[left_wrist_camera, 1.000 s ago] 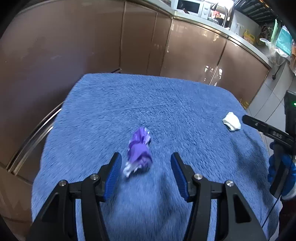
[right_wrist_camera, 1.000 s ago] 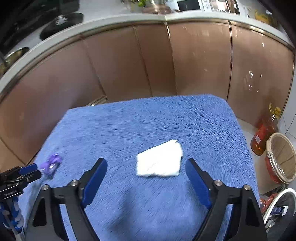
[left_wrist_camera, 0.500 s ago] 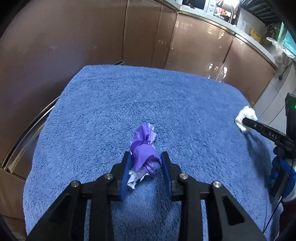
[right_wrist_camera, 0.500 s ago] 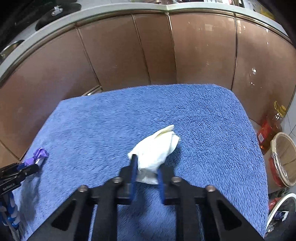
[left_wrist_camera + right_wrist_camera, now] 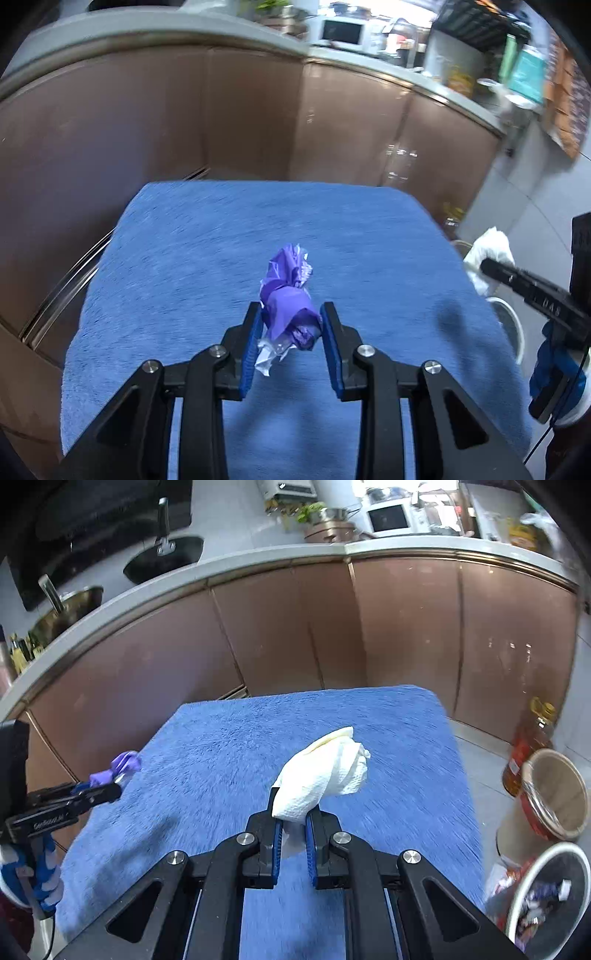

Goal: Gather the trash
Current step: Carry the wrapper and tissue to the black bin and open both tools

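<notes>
My left gripper point(image 5: 291, 325) is shut on a crumpled purple wrapper point(image 5: 288, 295) and holds it above the blue towel point(image 5: 221, 240). My right gripper point(image 5: 294, 821) is shut on a white paper tissue point(image 5: 325, 771), lifted off the towel point(image 5: 229, 746). The right gripper point(image 5: 517, 280) with the tissue point(image 5: 487, 251) shows at the right edge of the left wrist view. The left gripper point(image 5: 99, 794) with the wrapper point(image 5: 122, 764) shows at the left of the right wrist view.
A round bin point(image 5: 550, 897) holding trash stands on the floor at the lower right, beside a lined wicker basket point(image 5: 554, 794) and an oil bottle point(image 5: 528, 746). Brown cabinets point(image 5: 295, 635) curve behind the towel-covered table.
Both grippers closed on their items and lifted them off the towel. Both cameras now sit higher and further back from the table.
</notes>
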{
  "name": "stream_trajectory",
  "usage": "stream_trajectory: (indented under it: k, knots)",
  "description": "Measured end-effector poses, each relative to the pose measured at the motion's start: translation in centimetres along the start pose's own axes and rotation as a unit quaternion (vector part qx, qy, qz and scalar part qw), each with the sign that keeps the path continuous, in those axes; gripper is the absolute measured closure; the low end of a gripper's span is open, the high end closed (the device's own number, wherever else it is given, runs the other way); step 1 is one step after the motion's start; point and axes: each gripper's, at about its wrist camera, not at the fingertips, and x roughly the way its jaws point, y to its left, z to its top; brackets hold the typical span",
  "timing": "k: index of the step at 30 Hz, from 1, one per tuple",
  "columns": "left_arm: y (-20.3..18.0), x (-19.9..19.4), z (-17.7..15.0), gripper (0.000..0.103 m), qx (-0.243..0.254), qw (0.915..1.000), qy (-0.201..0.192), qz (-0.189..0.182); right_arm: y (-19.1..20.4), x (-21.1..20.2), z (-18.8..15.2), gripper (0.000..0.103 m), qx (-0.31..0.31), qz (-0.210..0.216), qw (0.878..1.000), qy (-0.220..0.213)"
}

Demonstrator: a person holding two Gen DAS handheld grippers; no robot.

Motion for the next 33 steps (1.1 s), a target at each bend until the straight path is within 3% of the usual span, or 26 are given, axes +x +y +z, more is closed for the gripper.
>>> stream_trajectory:
  k: [6, 12, 14, 21, 27, 31, 33]
  knots:
    - [-8.7, -1.2, 0.5, 0.073, 0.054, 0.9967, -0.003, -0.061, -4.4, -8.5, -3.1, 0.093, 0.039, -0.065, 0.996, -0.037]
    - [-21.5, 1.2, 1.1, 0.073, 0.125, 0.9810, 0.021, -0.147, -11.6, -15.4, -7.1, 0.093, 0.096, -0.165, 0.980, -0.056]
    - [-25.8, 2.9, 1.4, 0.073, 0.144, 0.9738, 0.035, -0.173, -13.9, -16.1, -8.3, 0.093, 0.115, -0.194, 0.973, -0.051]
    - [-39.1, 9.8, 1.6, 0.073, 0.192, 0.9502, 0.095, -0.226, -21.9, -15.7, -12.0, 0.093, 0.186, -0.233, 0.954, -0.027]
    - [-46.3, 16.0, 0.8, 0.072, 0.202, 0.9403, 0.137, -0.237, -28.0, -13.9, -13.7, 0.090, 0.219, -0.257, 0.941, -0.004]
    - [-49.2, 19.0, 0.2, 0.072, 0.202, 0.9368, 0.156, -0.240, -31.0, -13.0, -14.4, 0.090, 0.233, -0.264, 0.936, 0.006]
    - [-50.2, 20.2, 0.1, 0.071, 0.202, 0.9352, 0.165, -0.240, -32.1, -12.3, -14.8, 0.084, 0.241, -0.270, 0.932, 0.014]
